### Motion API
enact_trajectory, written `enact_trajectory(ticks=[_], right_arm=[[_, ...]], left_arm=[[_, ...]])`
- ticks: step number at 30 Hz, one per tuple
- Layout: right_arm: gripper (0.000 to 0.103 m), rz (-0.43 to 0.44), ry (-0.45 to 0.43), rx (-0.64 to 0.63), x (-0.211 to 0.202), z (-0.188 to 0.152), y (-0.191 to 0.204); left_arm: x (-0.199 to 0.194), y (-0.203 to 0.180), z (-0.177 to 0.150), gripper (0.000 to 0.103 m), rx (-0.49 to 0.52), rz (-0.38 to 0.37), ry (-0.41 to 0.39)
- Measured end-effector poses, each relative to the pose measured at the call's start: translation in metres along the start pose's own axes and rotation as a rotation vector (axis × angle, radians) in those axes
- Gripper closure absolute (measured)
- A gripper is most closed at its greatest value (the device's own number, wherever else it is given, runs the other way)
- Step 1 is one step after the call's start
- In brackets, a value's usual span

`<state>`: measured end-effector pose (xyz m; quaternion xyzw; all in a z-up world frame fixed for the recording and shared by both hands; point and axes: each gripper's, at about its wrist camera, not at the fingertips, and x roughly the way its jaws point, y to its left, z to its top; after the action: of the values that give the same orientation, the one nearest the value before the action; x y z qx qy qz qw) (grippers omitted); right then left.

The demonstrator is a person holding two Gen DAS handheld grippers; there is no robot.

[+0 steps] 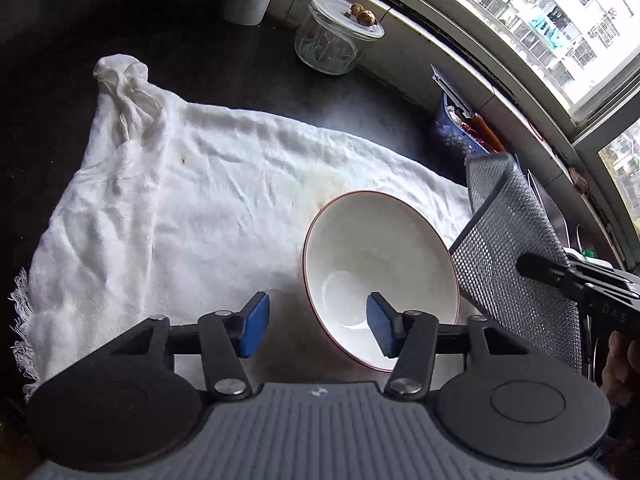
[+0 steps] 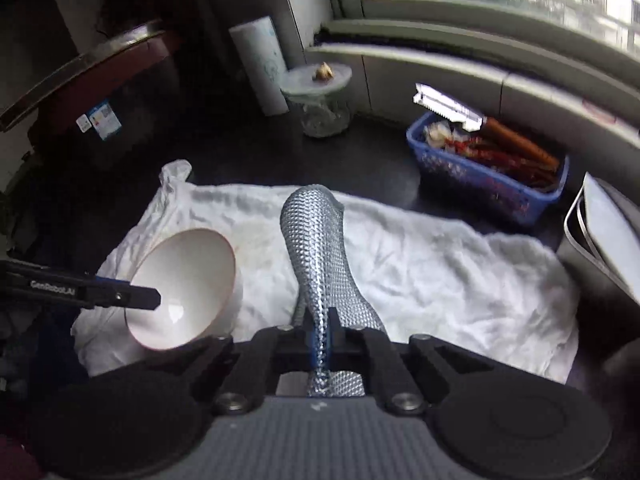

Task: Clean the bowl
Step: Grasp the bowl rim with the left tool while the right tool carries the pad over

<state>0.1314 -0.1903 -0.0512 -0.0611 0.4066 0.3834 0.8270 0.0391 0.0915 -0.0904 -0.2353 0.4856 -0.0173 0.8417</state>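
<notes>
white bowl [image 1: 380,264] with a thin red rim sits tilted on a white cloth [image 1: 200,200] spread over the dark surface [image 1: 60,60]. left tongs [image 1: 318,320] stand partly apart across the bowl's near rim, one blue pad inside, one outside; whether the pads press on the rim i cannot tell. right tongs [image 2: 320,344] are clamped together on a silver mesh scrubber [image 2: 316,240], held just right of the bowl. behind stand a glass jar [image 1: 328,36], a paper roll [image 2: 260,64] and a blue basket [image 2: 488,176].
</notes>
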Motion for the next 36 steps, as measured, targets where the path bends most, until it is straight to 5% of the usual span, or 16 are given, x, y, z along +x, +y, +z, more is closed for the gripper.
enact_trajectory(ticks=[7,11,24,28,36], right_arm=[[0.099,-0.088,-0.228,-0.193,-0.023,0.015,0.032],[0.099,-0.06,-0.305,-0.295,-0.016,0.025,0.054],[0.097,0.029,-0.033,-0.591,0.068,-0.004,0.106],[0.093,0.057,0.066,-0.595,0.078,-0.007,0.106],[0.093,0.028,0.229,-0.573,0.099,-0.003,0.102]], left_arm=[[0.005,0.001,-0.004,0.078,0.001,-0.004,0.007],[0.007,-0.001,-0.004,0.079,-0.002,-0.007,0.011],[0.002,-0.002,-0.005,0.079,0.002,-0.017,0.034],[0.0,-0.004,-0.001,0.079,0.007,-0.021,0.035],[-0.002,-0.033,-0.004,0.079,0.197,0.078,-0.009]])
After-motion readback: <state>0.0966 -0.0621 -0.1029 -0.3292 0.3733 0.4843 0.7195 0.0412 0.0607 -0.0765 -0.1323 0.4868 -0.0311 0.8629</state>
